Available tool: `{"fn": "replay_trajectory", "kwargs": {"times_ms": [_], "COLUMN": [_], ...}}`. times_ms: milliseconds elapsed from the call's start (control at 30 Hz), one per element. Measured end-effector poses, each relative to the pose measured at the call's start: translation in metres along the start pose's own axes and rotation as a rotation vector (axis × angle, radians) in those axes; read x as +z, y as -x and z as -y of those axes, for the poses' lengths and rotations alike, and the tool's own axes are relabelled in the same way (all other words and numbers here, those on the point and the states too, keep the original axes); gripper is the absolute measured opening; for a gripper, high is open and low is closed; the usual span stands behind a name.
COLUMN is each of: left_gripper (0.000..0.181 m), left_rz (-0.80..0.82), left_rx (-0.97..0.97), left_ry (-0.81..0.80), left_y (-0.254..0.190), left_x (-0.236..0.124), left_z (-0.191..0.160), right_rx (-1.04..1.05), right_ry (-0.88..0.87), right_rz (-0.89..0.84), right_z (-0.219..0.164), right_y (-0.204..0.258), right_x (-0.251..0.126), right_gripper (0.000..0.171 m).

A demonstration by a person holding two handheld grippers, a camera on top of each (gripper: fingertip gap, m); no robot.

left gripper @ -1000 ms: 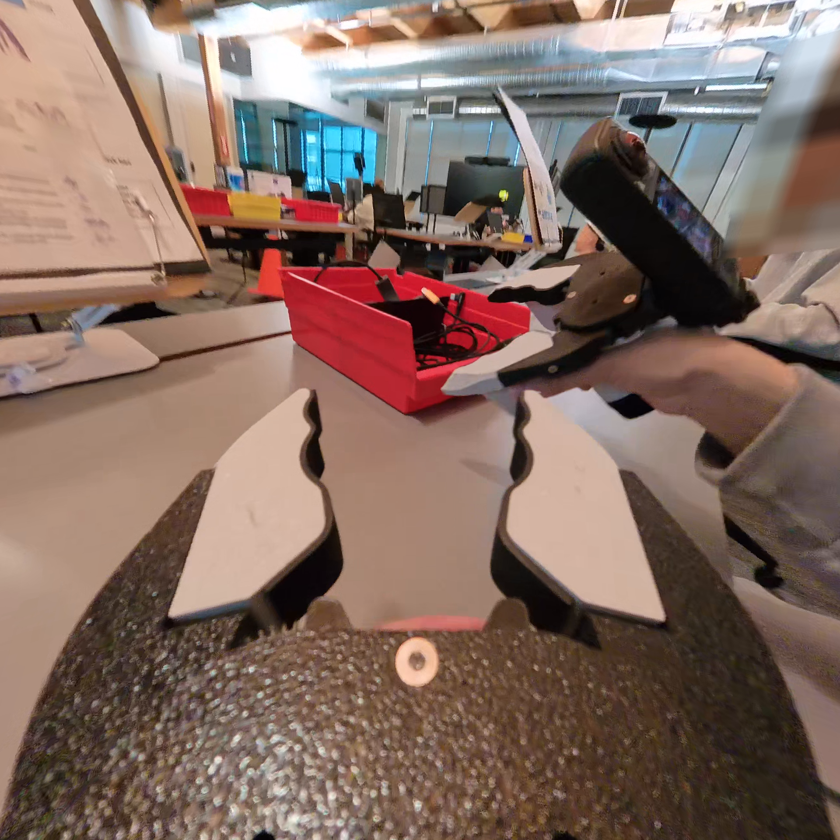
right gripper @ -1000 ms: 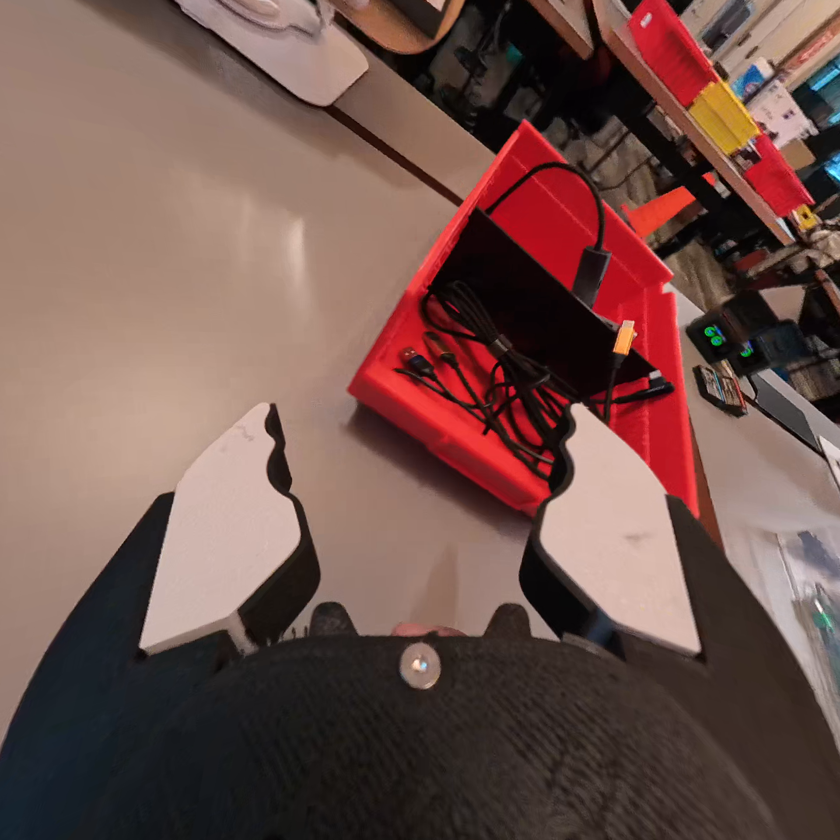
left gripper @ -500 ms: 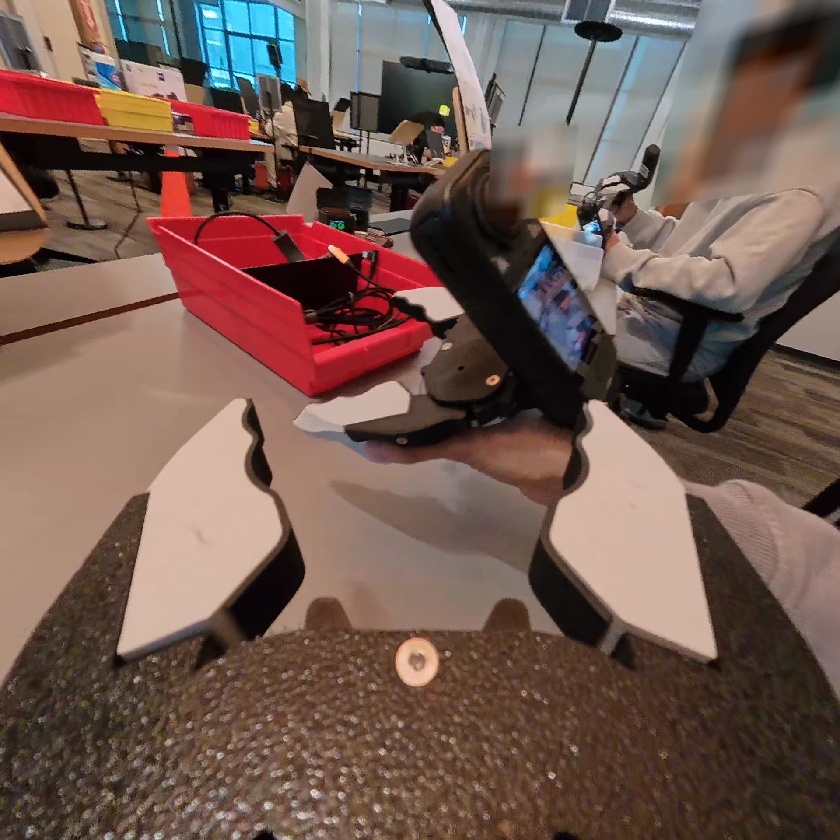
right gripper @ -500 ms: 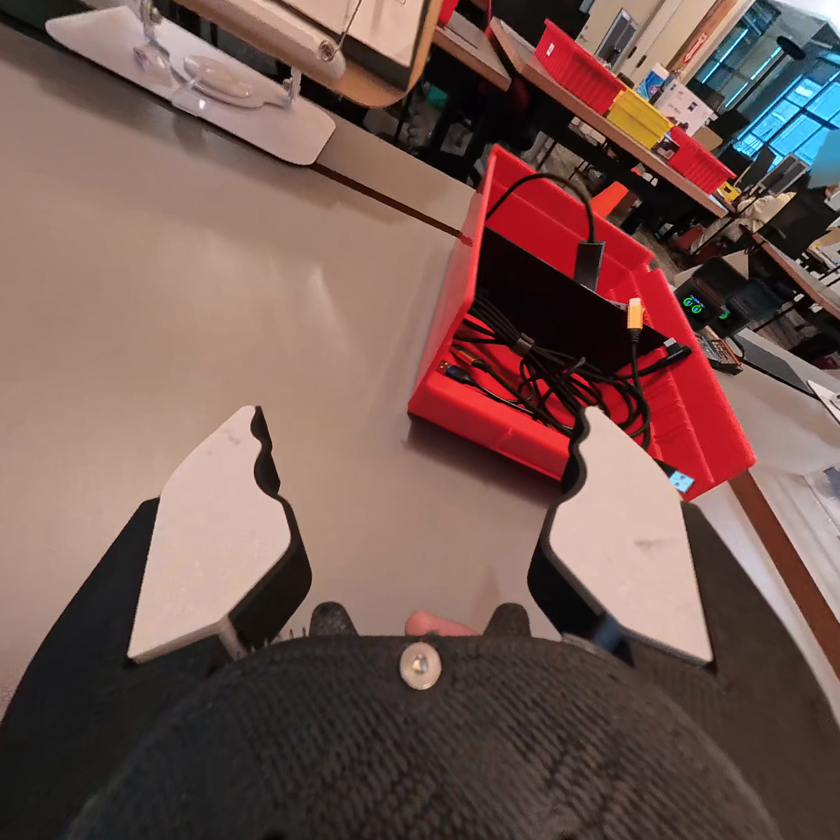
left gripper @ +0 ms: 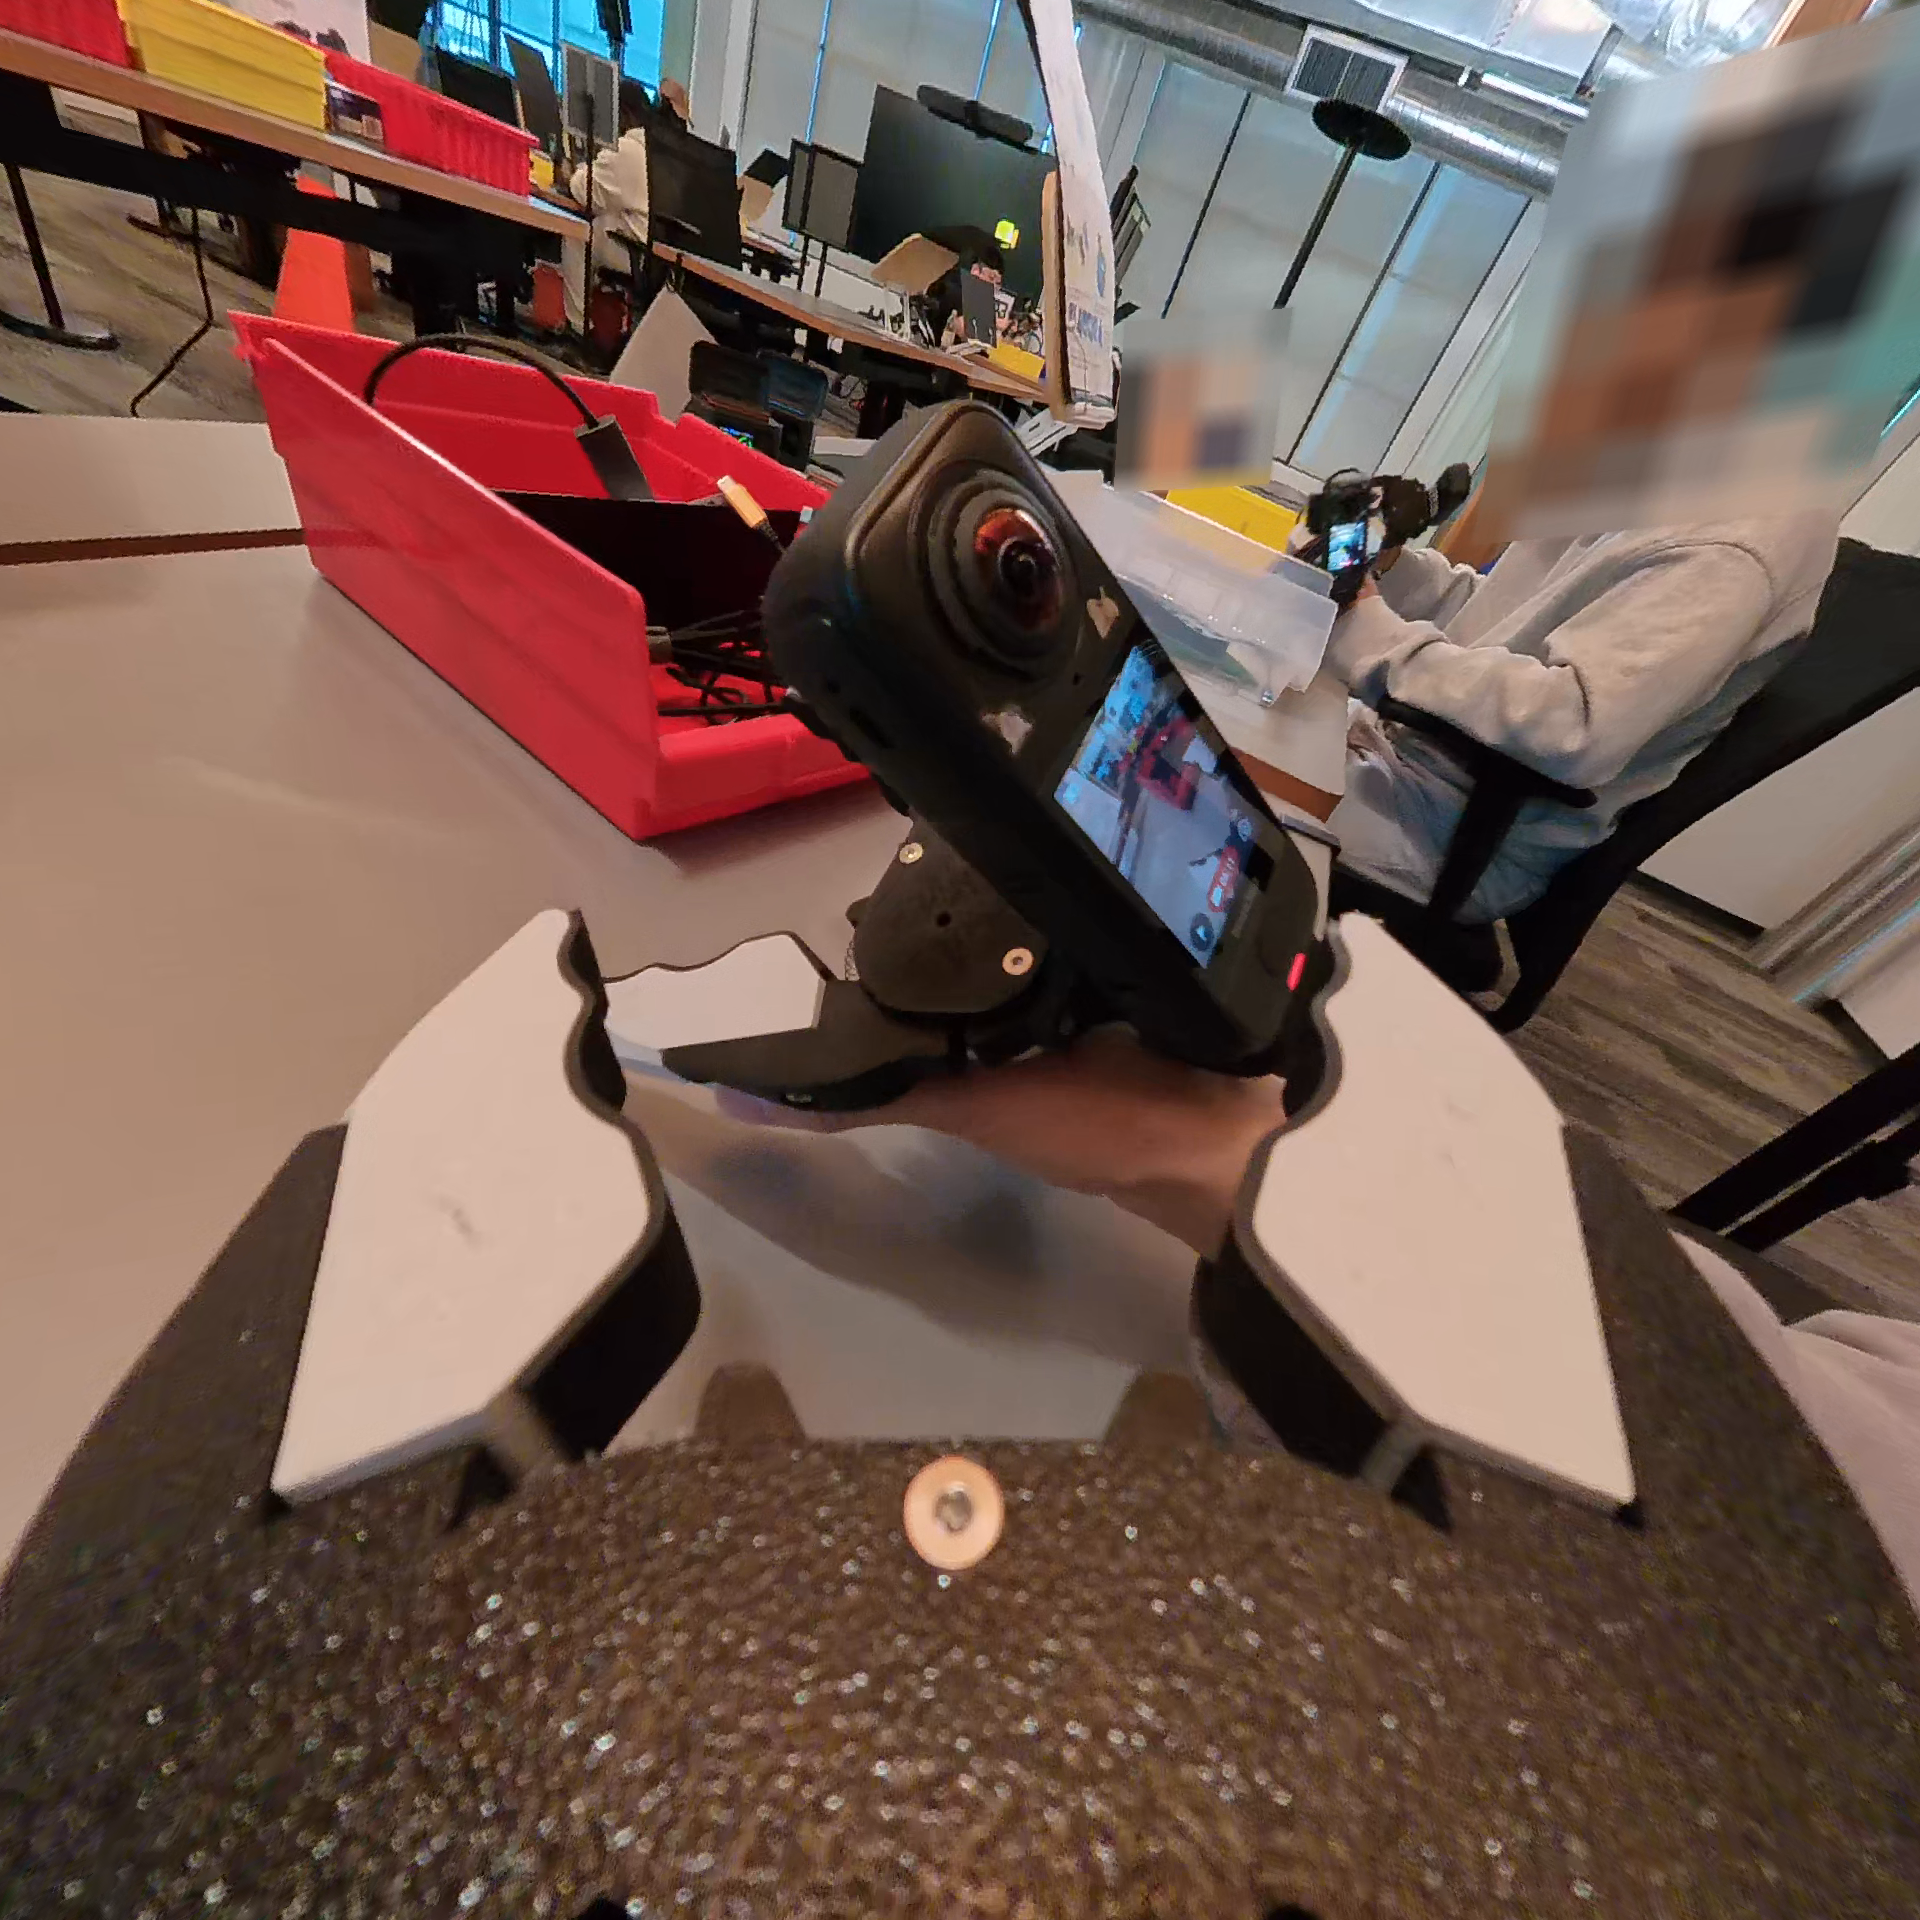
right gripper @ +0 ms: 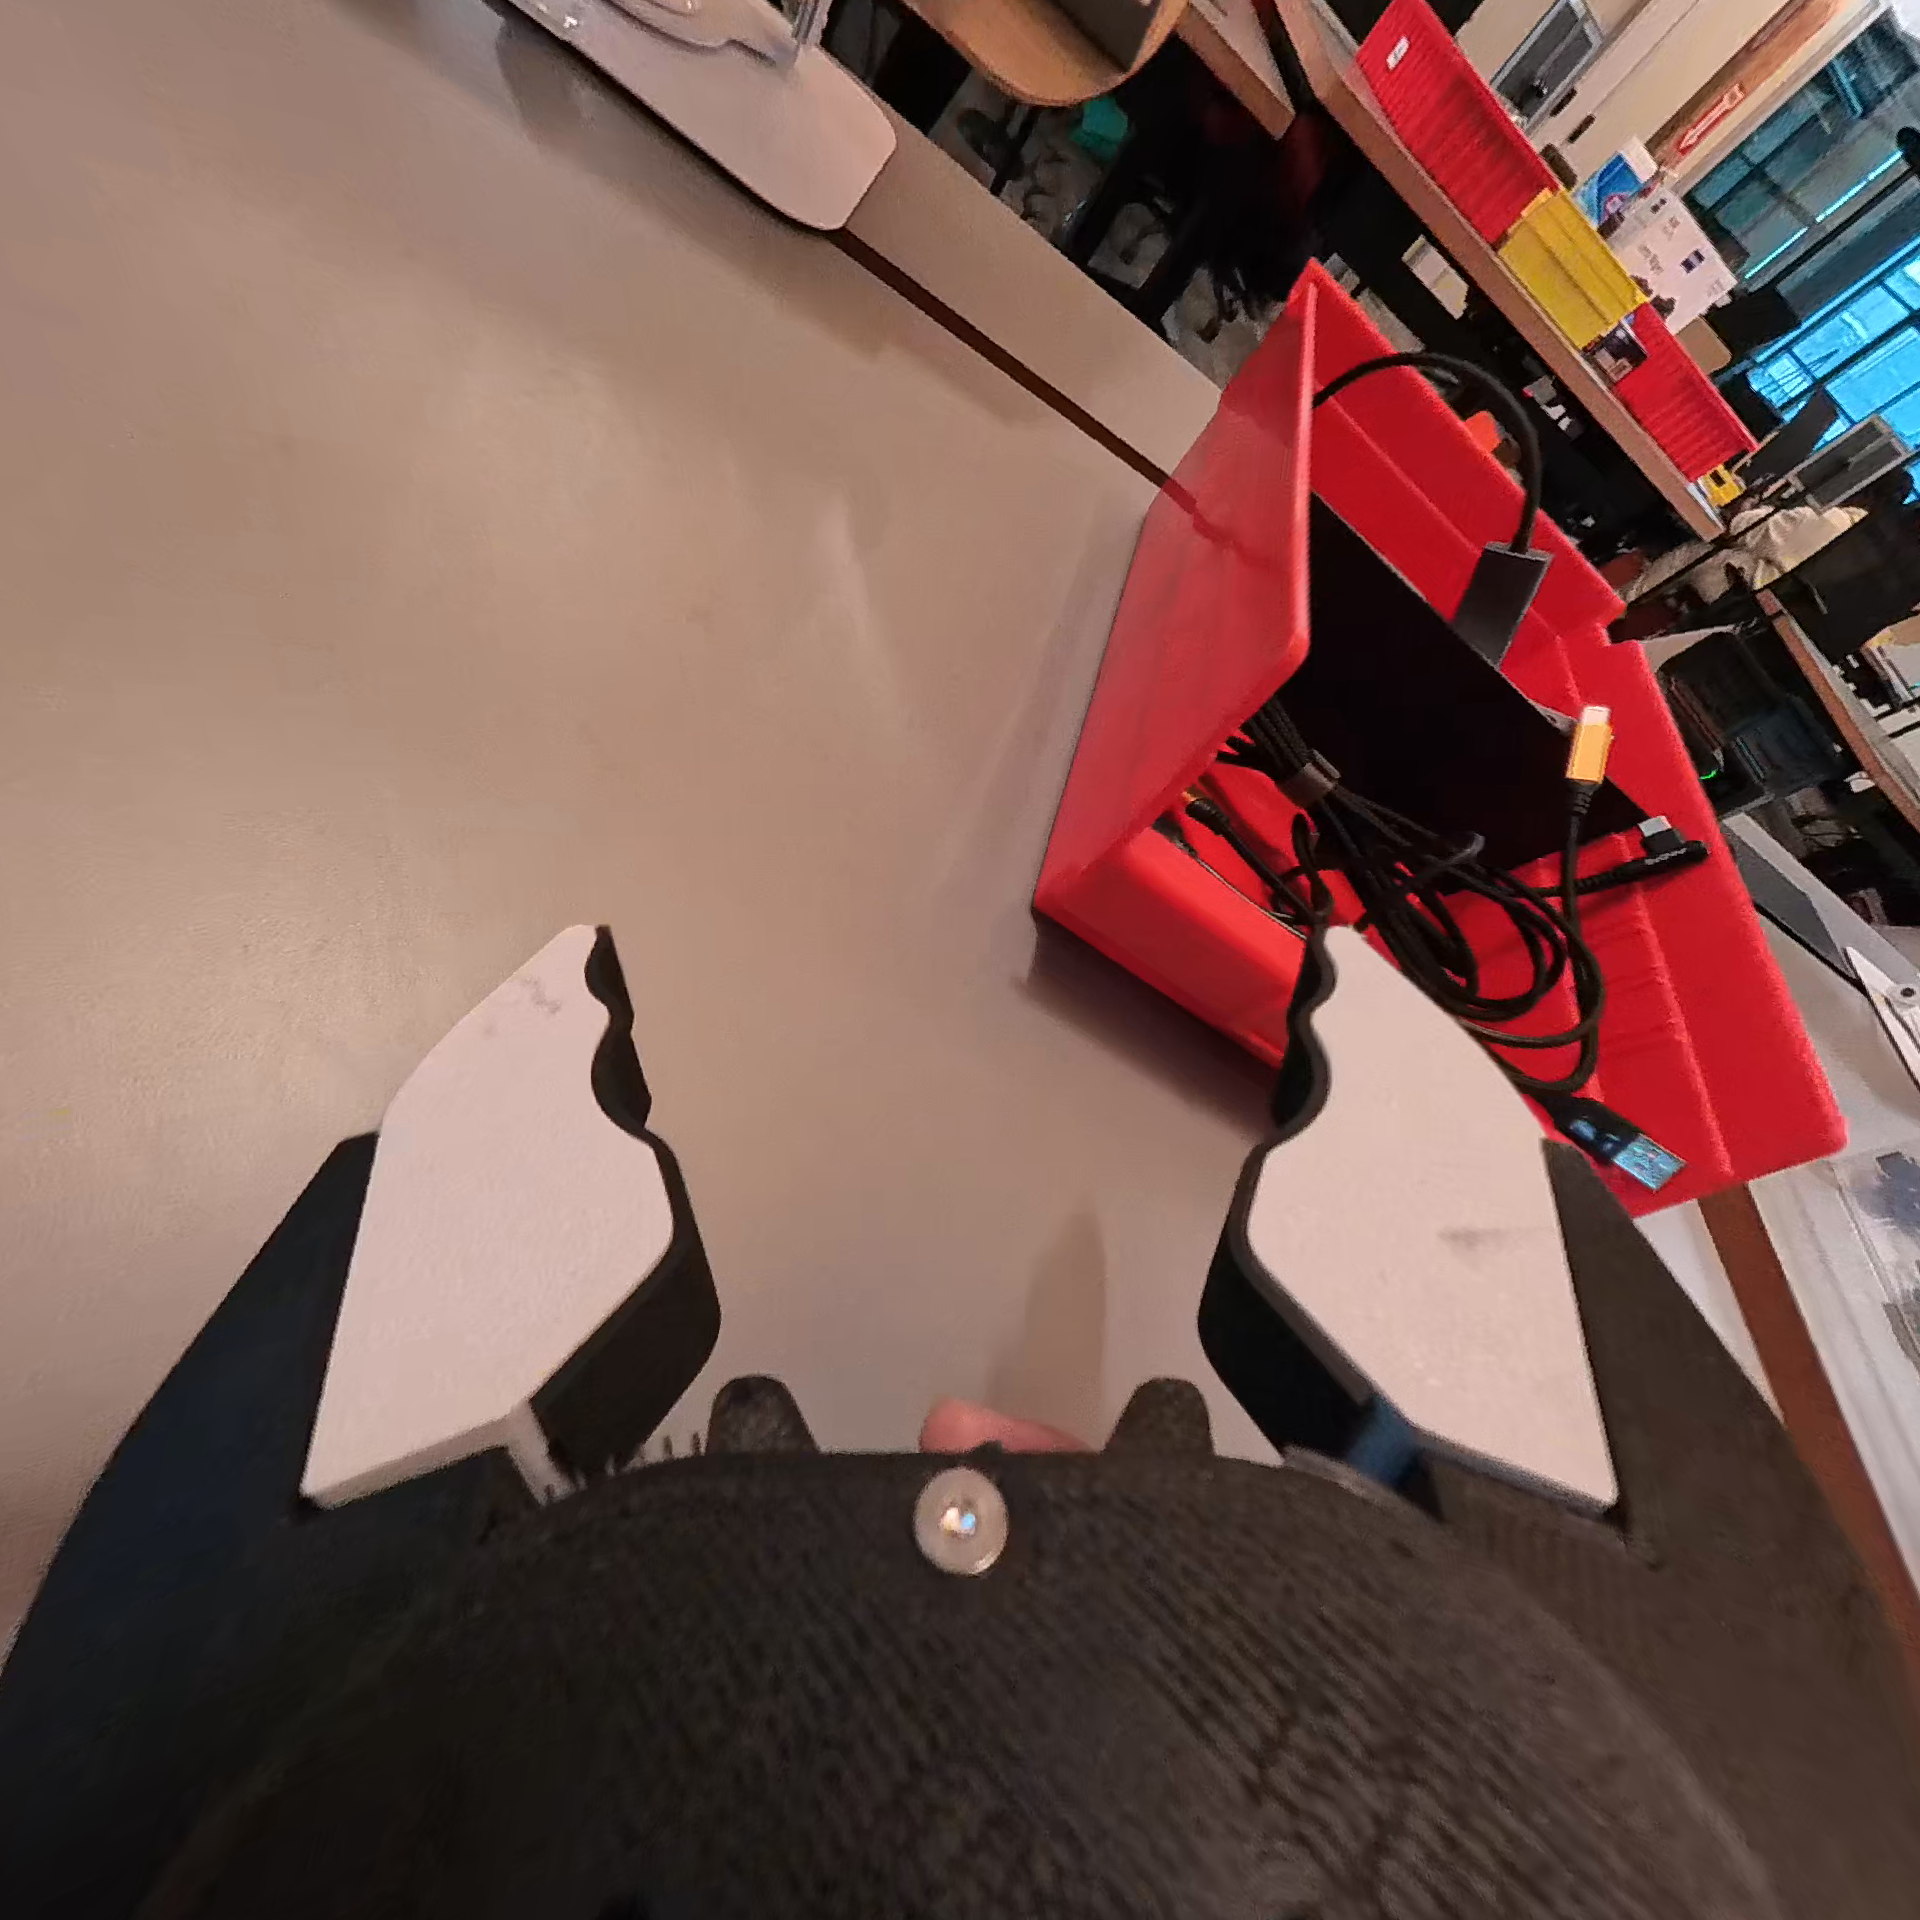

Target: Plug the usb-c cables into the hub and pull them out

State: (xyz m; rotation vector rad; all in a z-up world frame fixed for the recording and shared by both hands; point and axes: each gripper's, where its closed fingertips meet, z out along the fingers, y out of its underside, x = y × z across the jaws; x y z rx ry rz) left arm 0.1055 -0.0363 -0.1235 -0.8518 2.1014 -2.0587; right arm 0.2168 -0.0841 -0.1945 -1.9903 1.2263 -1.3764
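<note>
Right wrist view: right gripper [right gripper: 956,1049] spread wide and empty above bare grey table [right gripper: 468,623], short of red bin [right gripper: 1195,665] near far edge. Inside bin: black hub [right gripper: 1455,717], tangled black usb-c cables [right gripper: 1455,914], orange plug [right gripper: 1588,740]. Left wrist view: left gripper [left gripper: 951,1029] also wide, empty, aimed at other gripper's camera [left gripper: 1039,717].

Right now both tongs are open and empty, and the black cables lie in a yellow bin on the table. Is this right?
Not quite: the bin is red, not yellow, as the right wrist view shows. The rest holds: the black cables lie in it, and both the right tongs and the left tongs are open and empty.
</note>
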Motion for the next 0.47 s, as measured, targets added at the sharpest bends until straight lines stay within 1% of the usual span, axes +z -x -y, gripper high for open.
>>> {"fn": "replay_trajectory", "kwargs": {"times_ms": [200,467], "left_gripper": [0.124,0.128], "left_rz": [0.054,0.090], "left_rx": [0.065,0.064], "left_ry": [0.033,0.039], "left_y": [0.009,0.017], "left_x": [0.001,0.002], "left_z": [-0.006,-0.009], "right_rx": [-0.020,-0.035], "right_ry": [0.009,0.021], "right_rz": [0.015,0.016], "right_z": [-0.002,-0.006], "right_y": [0.008,0.013], "right_x": [0.003,0.007], "right_gripper": [0.117,0.117]}}
